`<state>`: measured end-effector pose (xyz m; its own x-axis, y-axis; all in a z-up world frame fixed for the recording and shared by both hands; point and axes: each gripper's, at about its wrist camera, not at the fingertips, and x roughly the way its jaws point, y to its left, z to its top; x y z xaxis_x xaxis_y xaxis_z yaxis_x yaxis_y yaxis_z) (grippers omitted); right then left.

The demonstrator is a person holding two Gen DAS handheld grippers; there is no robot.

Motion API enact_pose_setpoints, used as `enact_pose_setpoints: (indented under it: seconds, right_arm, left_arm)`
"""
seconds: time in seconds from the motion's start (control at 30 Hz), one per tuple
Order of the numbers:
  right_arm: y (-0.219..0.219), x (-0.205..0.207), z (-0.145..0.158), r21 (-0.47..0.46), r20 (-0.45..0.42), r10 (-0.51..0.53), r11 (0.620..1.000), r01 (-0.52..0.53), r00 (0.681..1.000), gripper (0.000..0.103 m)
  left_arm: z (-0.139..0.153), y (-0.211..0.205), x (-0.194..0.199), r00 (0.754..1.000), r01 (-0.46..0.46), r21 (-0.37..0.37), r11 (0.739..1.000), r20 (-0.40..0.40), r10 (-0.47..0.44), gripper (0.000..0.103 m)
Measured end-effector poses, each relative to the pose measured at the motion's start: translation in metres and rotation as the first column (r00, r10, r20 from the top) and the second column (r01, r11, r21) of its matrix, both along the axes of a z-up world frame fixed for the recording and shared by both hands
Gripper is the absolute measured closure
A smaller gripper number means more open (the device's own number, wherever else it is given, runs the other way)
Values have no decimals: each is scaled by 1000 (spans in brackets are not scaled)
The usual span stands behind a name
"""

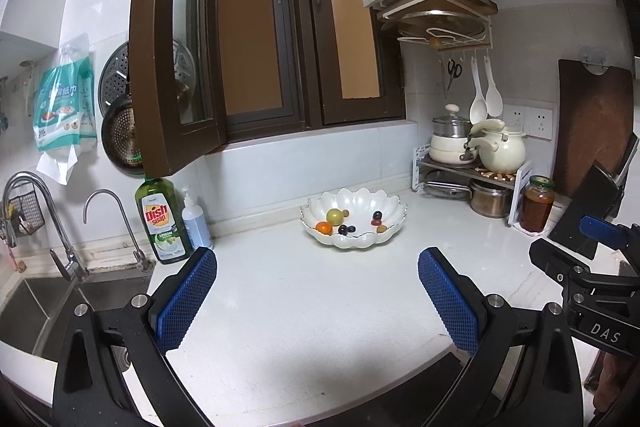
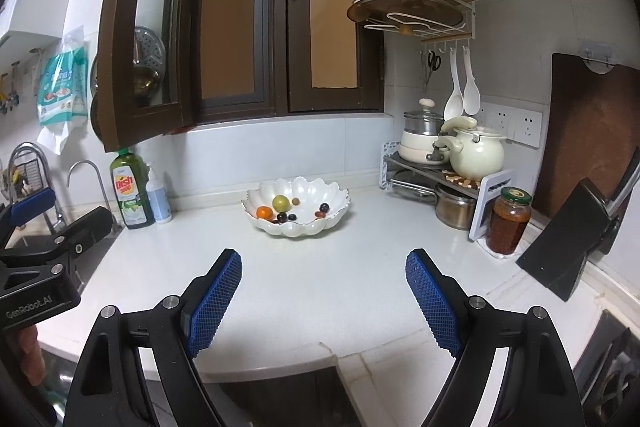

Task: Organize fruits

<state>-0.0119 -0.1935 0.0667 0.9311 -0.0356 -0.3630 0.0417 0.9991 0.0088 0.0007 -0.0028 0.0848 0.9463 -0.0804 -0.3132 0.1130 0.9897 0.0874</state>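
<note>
A white scalloped bowl [image 1: 354, 223] is sitting near the middle of both views, on the white countertop [image 1: 304, 299] below the window ledge. It is holding the fruits: a yellow-green round fruit [image 1: 334, 215] toward its back, an orange one [image 1: 324, 227] at its front left, two dark grapes [image 1: 347, 229] side by side at the front, and another dark one [image 1: 377, 215] with a reddish one [image 1: 376, 222] on the right. A small brownish fruit [image 1: 345, 213] is lying just beside the green one.

To the left of the bowl, a green dish soap bottle [image 1: 163, 221] and a white pump bottle [image 1: 195, 223] are standing by the wall, next to the sink [image 1: 60, 311]. At the right, a jar with a reddish filling [image 2: 508, 225] is standing in front of a rack of pots [image 2: 444, 167].

The left gripper [image 1: 318, 297] is filling the bottom of its own view, jaws spread wide, nothing between the blue pads [image 1: 186, 301] — well short of the bowl. The right gripper [image 2: 324, 301] is likewise gaping, empty, hovering over bare countertop. Each gripper is showing at the edge of the other's view — the left one at the left edge of the right wrist view.
</note>
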Motion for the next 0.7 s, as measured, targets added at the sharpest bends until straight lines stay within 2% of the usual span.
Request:
enact_pose_setpoints:
  seconds: [0.7]
  right_arm:
    - [-1, -8, -1, -12, -4, 2, 1000, -2, 1000, 18]
  left_arm:
    - [-2, -7, -13, 1000, 2, 0, 1000, -7, -2, 0]
